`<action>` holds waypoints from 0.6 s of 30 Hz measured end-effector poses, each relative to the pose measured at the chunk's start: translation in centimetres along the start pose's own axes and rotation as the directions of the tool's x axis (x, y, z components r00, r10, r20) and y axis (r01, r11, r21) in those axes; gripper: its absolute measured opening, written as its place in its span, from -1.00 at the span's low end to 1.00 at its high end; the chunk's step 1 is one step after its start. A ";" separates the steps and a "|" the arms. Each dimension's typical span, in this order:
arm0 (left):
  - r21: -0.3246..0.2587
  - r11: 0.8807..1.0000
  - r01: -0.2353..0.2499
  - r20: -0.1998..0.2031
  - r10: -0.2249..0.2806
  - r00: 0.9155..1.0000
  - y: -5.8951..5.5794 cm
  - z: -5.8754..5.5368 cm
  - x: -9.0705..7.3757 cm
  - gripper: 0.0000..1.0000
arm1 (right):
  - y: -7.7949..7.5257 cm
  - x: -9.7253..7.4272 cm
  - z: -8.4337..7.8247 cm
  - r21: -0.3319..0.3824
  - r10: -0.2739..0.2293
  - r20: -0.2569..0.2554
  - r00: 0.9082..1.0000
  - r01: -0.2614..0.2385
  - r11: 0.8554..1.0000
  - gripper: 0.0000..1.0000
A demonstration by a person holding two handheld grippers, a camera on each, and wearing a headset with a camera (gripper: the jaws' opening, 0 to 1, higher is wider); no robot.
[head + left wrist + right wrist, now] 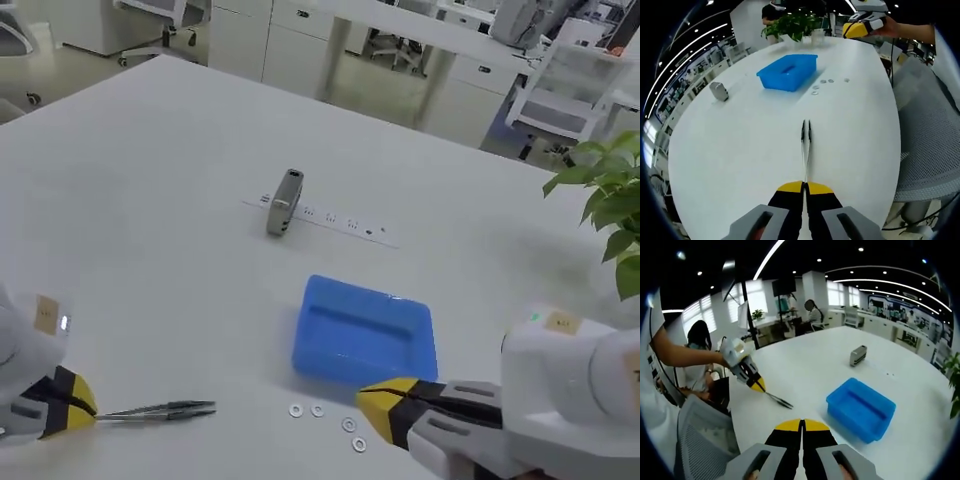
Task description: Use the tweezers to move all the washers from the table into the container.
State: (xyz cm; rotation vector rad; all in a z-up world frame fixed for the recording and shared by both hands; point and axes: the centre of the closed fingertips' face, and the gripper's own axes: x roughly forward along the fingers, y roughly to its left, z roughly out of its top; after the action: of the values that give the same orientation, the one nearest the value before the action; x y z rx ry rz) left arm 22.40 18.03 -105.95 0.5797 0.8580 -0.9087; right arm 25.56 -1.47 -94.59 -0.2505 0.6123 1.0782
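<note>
Left gripper (88, 408): the fingers (790, 187) are closed on the handle end of the tweezers (155, 410). The tweezers project straight forward from the yellow tips, with their two prongs close together. The prong ends point toward the washers and stand apart from them.

Right gripper (368, 400): the fingers (815, 426) are pressed together with nothing between them. The gripper is held just to the right of the washers, near the front edge of the container (365, 335).

Washers (317, 410): four small rings lie loose on the white worktop (150, 250), in a short scattered row just in front of the container's near wall. They lie between the two grippers.

Container: a blue, shallow, rectangular tray, set flat on the worktop.

Beyond the container, a grey block (284, 203) stands at one end of a socket strip (345, 222). A green plant (610, 200) stands at the right edge of the worktop.
</note>
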 end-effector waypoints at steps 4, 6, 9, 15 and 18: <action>-0.009 1.000 -0.021 0.034 0.021 0.999 -0.6 1.9 -1.4 -1.00 | 0.7 -0.1 0.5 -0.015 0.012 0.013 1.000 -0.012 1.000 -1.00; -0.015 0.999 -0.032 0.054 0.033 0.998 -0.7 3.0 -2.2 -1.00 | 1.0 -0.1 0.8 -0.021 0.021 0.020 1.000 -0.020 1.000 -1.00; -0.040 0.998 -0.049 0.139 0.054 0.989 -0.9 5.7 -3.5 -1.00 | 1.5 -0.1 1.0 -0.031 0.026 0.029 0.999 -0.025 0.999 -1.00; -0.033 0.996 -0.077 0.249 0.083 0.965 -1.3 10.2 -5.5 -1.00 | 2.6 -0.5 1.5 -0.041 0.038 0.051 0.998 -0.036 0.998 -1.00; -0.032 0.997 -0.070 0.287 0.076 0.955 -1.7 11.8 -6.2 -1.00 | 3.4 -0.7 1.7 -0.043 0.055 0.065 0.996 -0.053 0.998 -1.00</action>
State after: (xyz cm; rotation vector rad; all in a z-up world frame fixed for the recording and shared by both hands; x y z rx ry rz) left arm 23.40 11.05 -94.47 0.4438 0.5786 -0.8894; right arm 22.93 0.39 -92.43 -0.2343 0.5400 1.1479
